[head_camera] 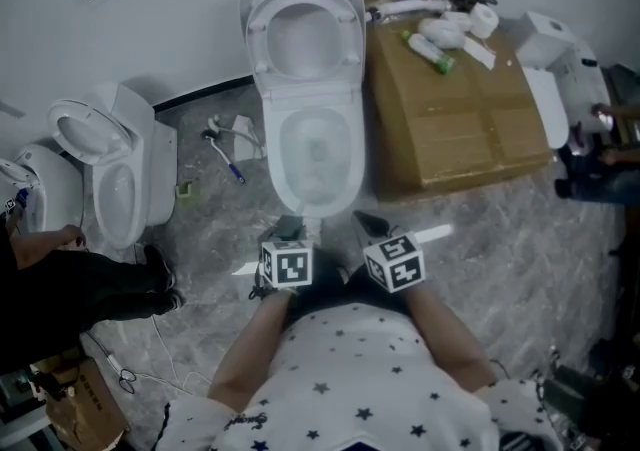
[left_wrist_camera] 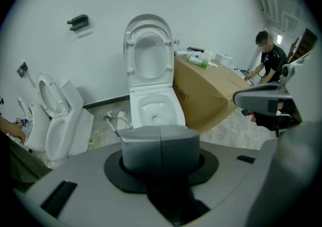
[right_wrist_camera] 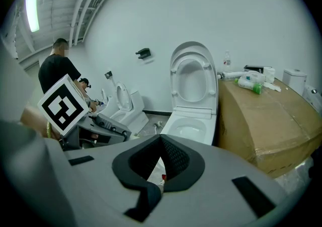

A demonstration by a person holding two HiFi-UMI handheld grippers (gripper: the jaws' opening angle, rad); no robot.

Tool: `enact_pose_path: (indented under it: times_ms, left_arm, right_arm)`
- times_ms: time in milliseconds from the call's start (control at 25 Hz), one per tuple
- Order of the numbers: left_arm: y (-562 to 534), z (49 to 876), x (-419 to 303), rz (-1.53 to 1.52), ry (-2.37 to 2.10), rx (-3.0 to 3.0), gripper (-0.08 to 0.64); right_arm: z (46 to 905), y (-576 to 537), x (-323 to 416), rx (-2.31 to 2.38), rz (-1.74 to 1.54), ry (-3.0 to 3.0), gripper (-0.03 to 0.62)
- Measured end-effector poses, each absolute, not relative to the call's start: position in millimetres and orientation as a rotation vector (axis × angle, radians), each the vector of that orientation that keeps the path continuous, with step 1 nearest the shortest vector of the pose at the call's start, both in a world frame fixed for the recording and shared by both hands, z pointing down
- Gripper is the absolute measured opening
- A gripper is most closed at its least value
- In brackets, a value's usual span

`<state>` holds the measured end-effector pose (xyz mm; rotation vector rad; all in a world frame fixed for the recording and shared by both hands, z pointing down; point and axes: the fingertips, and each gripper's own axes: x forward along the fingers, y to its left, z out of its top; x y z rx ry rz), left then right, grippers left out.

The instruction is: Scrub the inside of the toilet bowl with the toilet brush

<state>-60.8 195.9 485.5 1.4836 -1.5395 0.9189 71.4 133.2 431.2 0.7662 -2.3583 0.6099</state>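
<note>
A white toilet stands against the wall with its lid and seat [head_camera: 303, 34] raised. Its bowl [head_camera: 318, 154] [left_wrist_camera: 155, 111] [right_wrist_camera: 192, 129] is bare and open in front of me. A thin brush with a blue handle [head_camera: 224, 156] [left_wrist_camera: 112, 126] lies on the floor left of the toilet, apart from both grippers. My left gripper [head_camera: 290, 230] [left_wrist_camera: 161, 145] hovers just short of the bowl's front rim, its grey pads pressed together with nothing held. My right gripper [head_camera: 371, 225] [right_wrist_camera: 161, 156] hangs beside it to the right, and a gap shows between its black ribbed pads, with nothing in it.
A big cardboard box [head_camera: 450, 129] with bottles and a paper roll on it stands tight against the toilet's right side. A second toilet [head_camera: 115, 179] stands to the left, with a crouching person [head_camera: 70, 284] by it. Another person [left_wrist_camera: 269, 62] works at the far right.
</note>
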Motion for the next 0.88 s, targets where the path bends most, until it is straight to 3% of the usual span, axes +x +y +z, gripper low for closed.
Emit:
enact_pose_path:
  times_ms: [880]
  left_arm:
    - [196, 474, -61, 0.886, -1.554, 1.506, 0.153]
  right_arm:
    - [418, 139, 71, 0.785, 0.626, -2.368, 0.005]
